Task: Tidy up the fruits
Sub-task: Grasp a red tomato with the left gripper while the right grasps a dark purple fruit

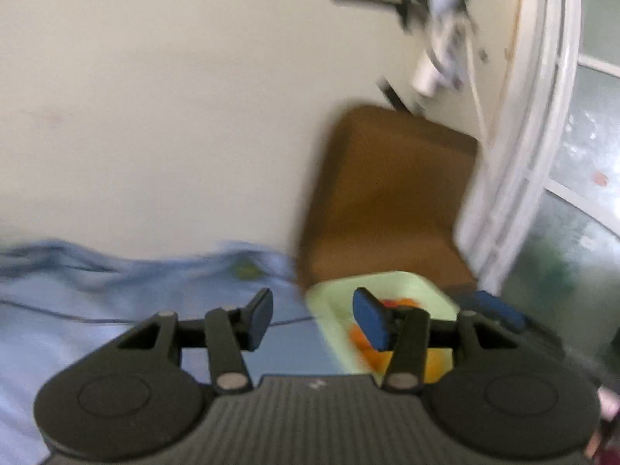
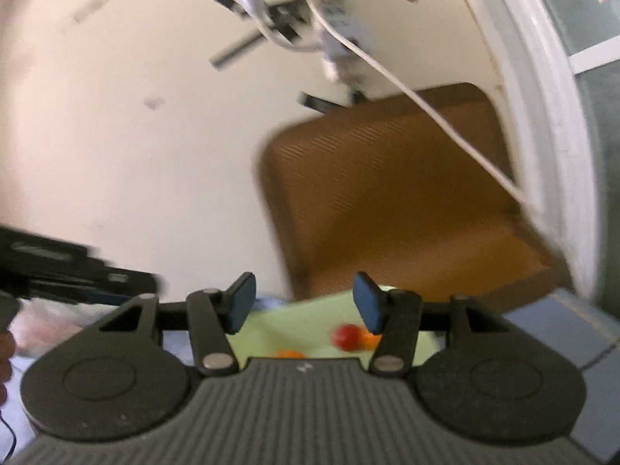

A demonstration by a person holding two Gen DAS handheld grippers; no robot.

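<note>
A pale green tray [image 1: 333, 302] lies on the blue cloth at the lower right of the left wrist view, with orange fruits [image 1: 362, 343] in it. My left gripper [image 1: 316, 319] hovers open just left of the tray's near corner, nothing between its blue pads. In the right wrist view the same green tray [image 2: 294, 321] sits straight ahead, holding a red fruit [image 2: 346, 336] and orange fruits [image 2: 290, 353]. My right gripper [image 2: 306, 306] is open above the tray and grips nothing. Both views are blurred.
A brown chair [image 1: 387, 193] stands behind the tray against the cream wall [image 1: 155, 116]. A white door frame [image 1: 515, 155] with frosted glass is at the right. Blue cloth [image 1: 77, 310] covers the surface at the left. The other black gripper [image 2: 58, 271] reaches in at the left of the right wrist view.
</note>
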